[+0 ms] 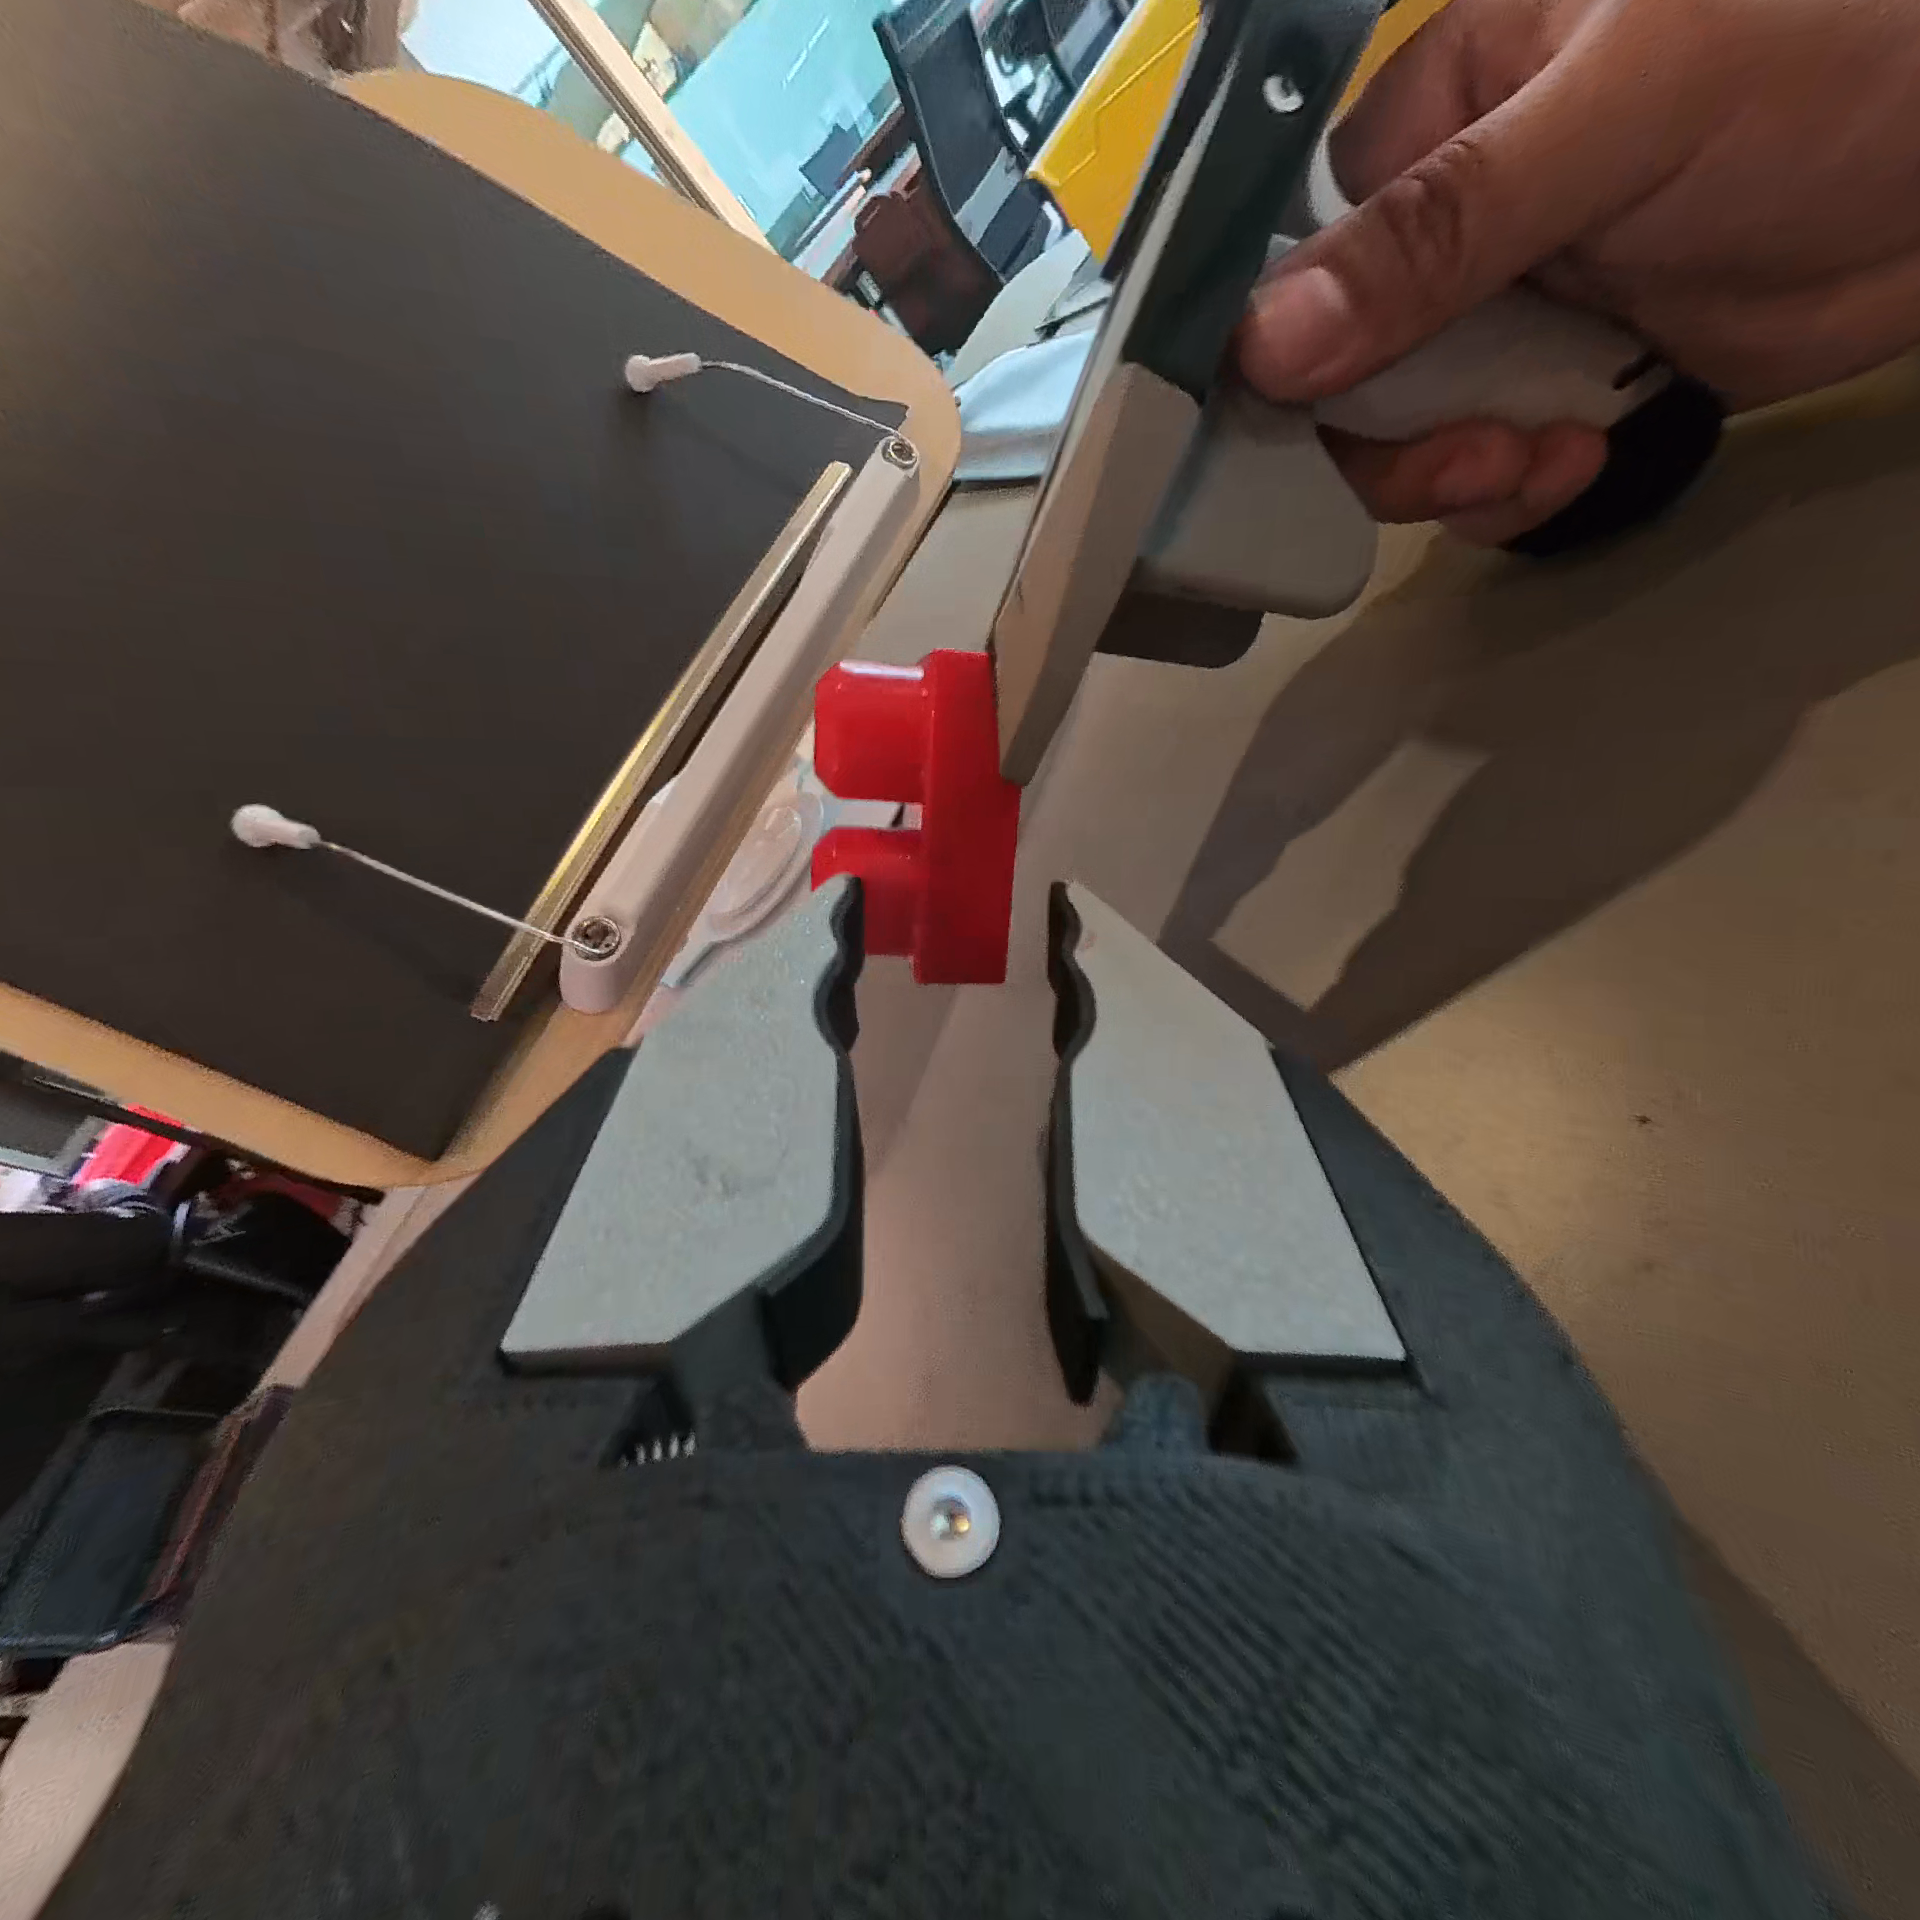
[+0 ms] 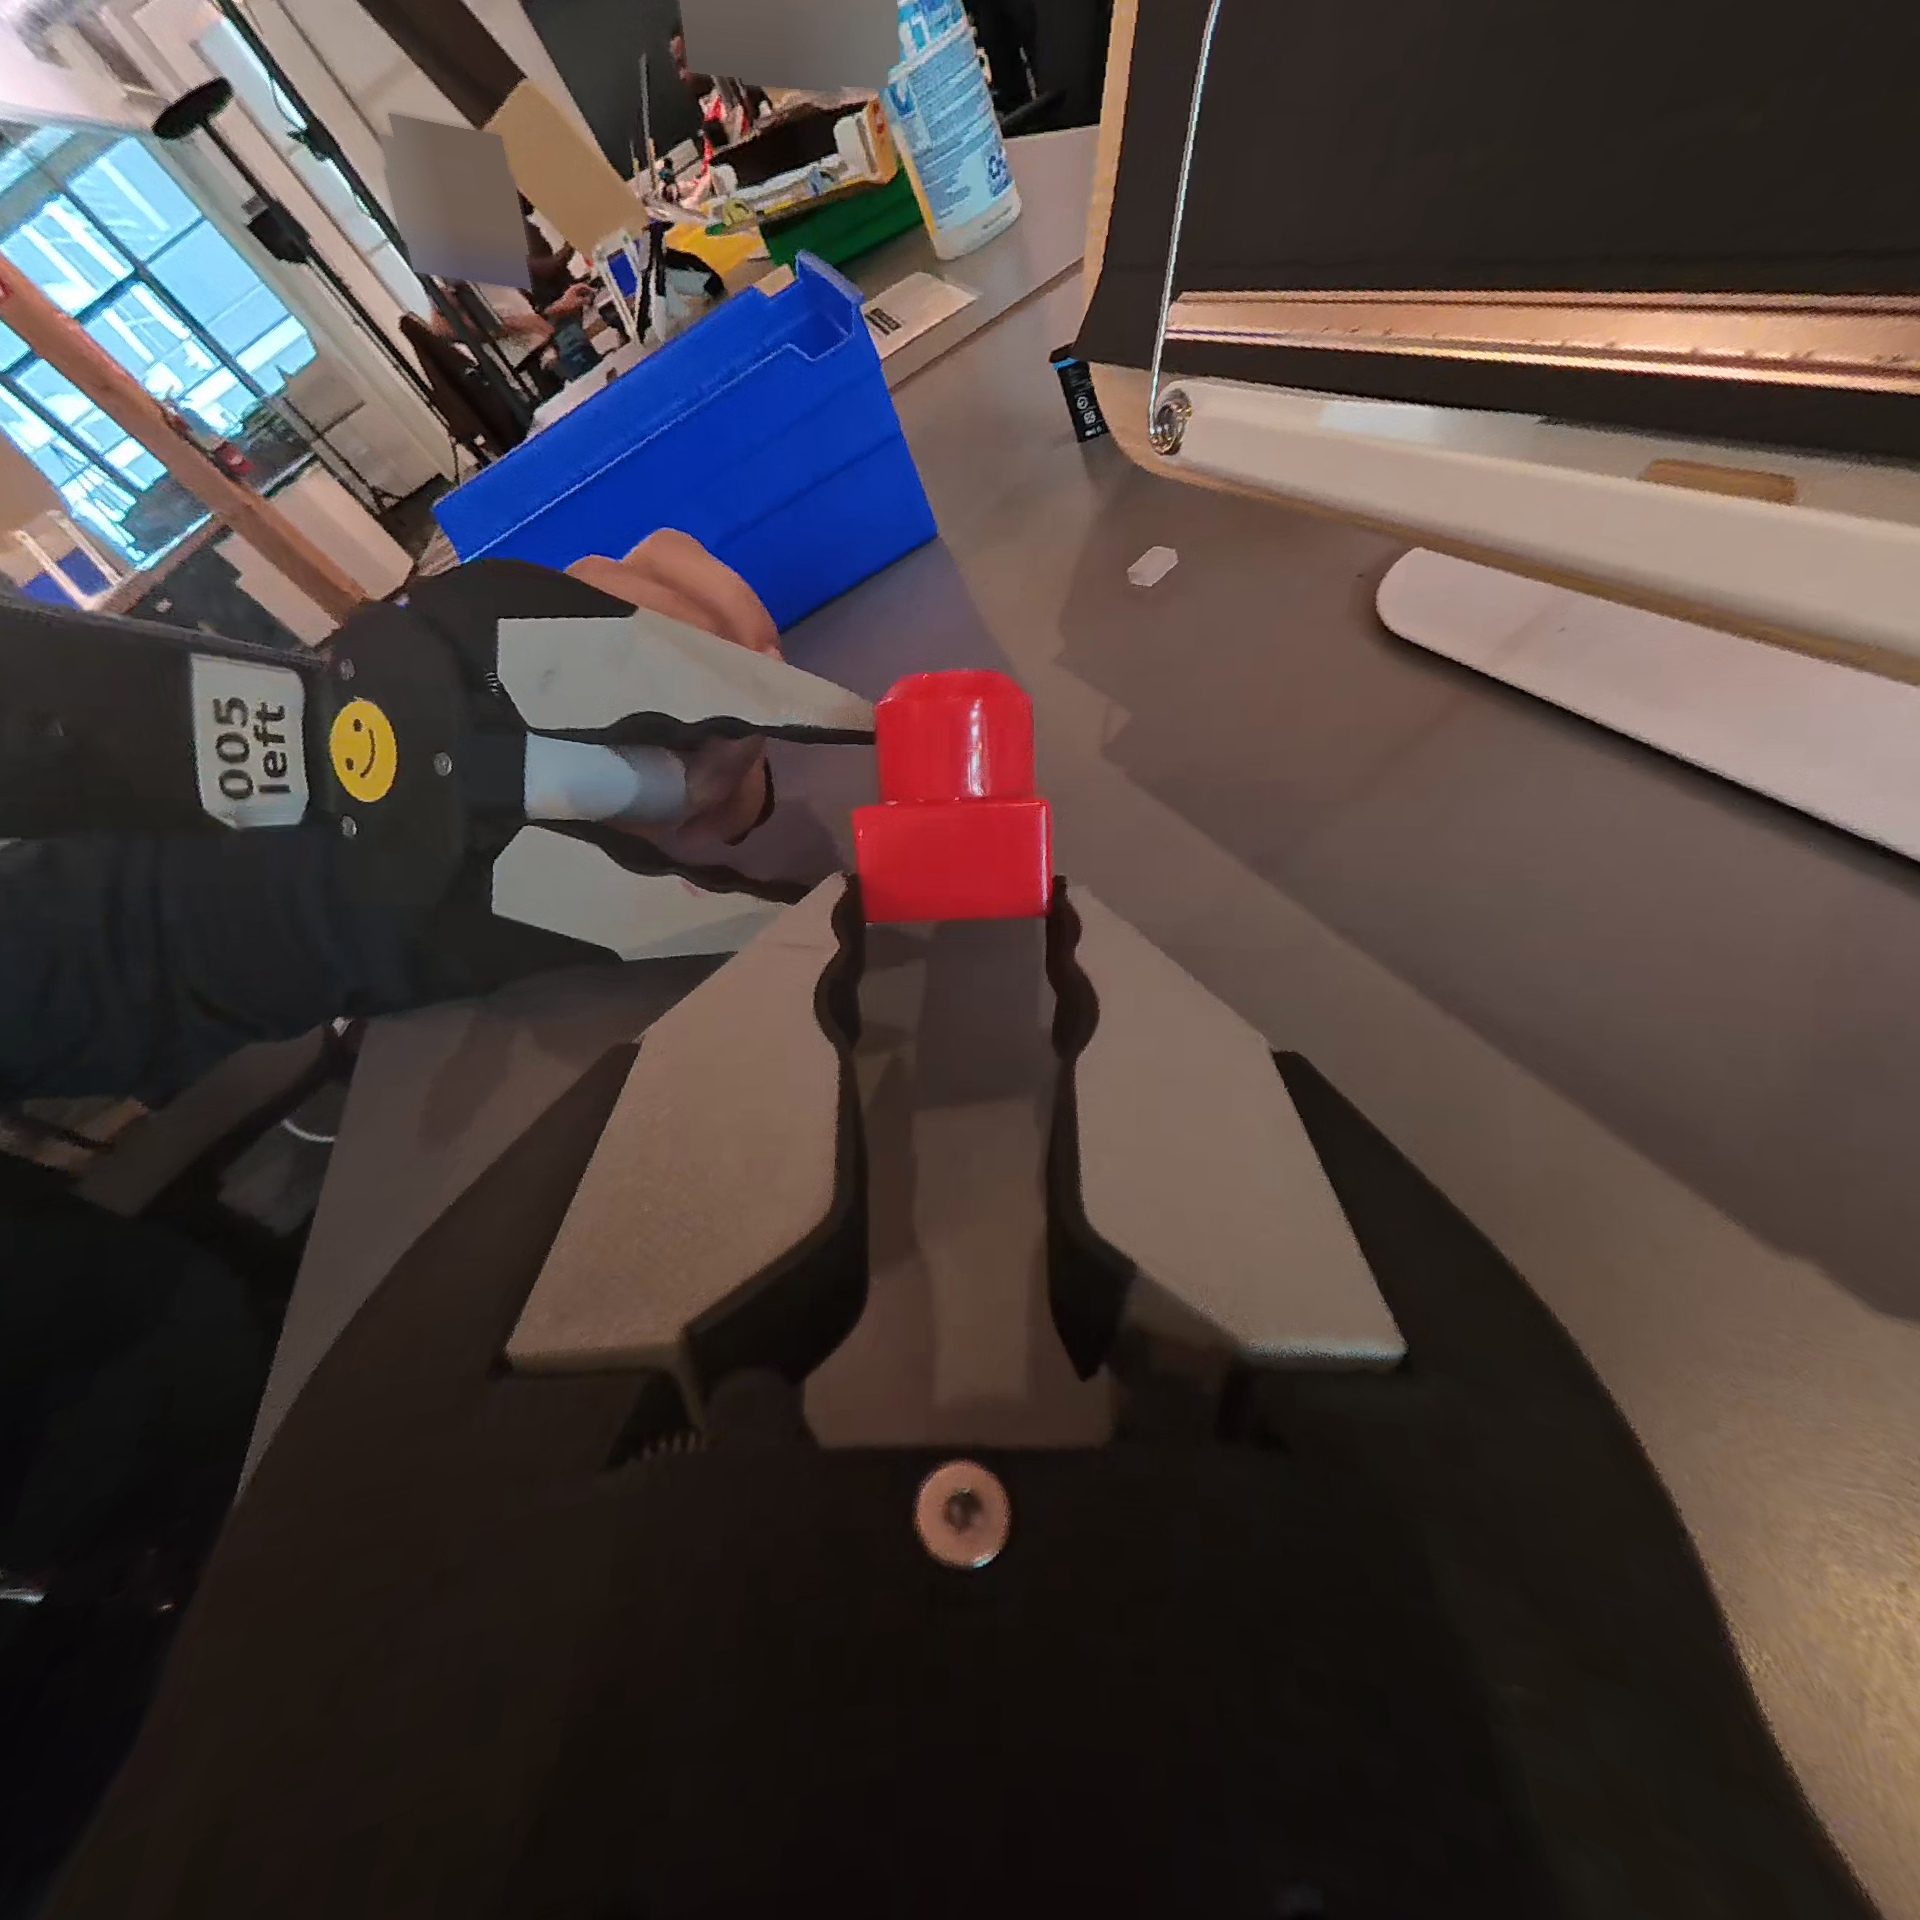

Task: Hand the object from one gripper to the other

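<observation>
A red toy brick with round studs [image 2: 951,831] is clamped by its square base between the fingertips of my right gripper [image 2: 953,896], above the grey table. My left gripper [image 2: 844,808] comes in from the left with its jaws open; its upper finger [image 2: 727,691] touches the stud. In the left wrist view the brick [image 1: 925,831] sits at the tips of my open left gripper [image 1: 956,899], its lower part just between them, nearer the left finger. The right gripper's grey finger [image 1: 1049,623] reaches down onto the brick's flat side, with a hand on its handle.
A black board in a pale wooden frame [image 1: 364,520] stands close on the left; it also shows in the right wrist view [image 2: 1507,208]. A blue bin [image 2: 727,468] and a white bottle [image 2: 956,135] stand on the grey table [image 2: 1351,935]. A yellow bin [image 1: 1122,114] is behind. Only a small space, under 4 cm, lies between the two pairs of fingers.
</observation>
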Demonstrator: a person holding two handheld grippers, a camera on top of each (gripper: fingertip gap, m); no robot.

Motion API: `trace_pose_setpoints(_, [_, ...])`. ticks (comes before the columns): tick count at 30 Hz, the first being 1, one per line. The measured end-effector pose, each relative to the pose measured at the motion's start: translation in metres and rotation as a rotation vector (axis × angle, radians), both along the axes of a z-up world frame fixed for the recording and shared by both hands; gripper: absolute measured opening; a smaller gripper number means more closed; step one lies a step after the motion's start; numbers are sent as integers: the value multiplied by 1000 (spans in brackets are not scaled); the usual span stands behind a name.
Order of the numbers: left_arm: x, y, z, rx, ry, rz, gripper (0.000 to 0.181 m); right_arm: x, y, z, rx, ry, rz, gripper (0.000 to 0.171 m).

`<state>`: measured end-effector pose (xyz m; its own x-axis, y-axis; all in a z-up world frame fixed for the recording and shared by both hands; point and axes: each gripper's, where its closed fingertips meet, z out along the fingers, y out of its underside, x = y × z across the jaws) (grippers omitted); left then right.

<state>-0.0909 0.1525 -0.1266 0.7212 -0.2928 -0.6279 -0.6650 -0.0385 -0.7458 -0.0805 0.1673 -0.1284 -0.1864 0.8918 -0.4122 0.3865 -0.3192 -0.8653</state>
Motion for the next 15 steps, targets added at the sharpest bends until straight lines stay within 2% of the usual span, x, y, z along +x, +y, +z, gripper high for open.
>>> trace_pose_setpoints(8, [-9,4,-6,-49,-85,15,47,7,-3,9,-15,42,23,31])
trace_pose_setpoints(10, [-5,4,-6,-50,-92,-2,59,9,-4,8,14,27,29,31])
trace_pose_setpoints(15, [-1,2,-10,-25,30,-3,63,8,-13,-5,85,-38,72,31])
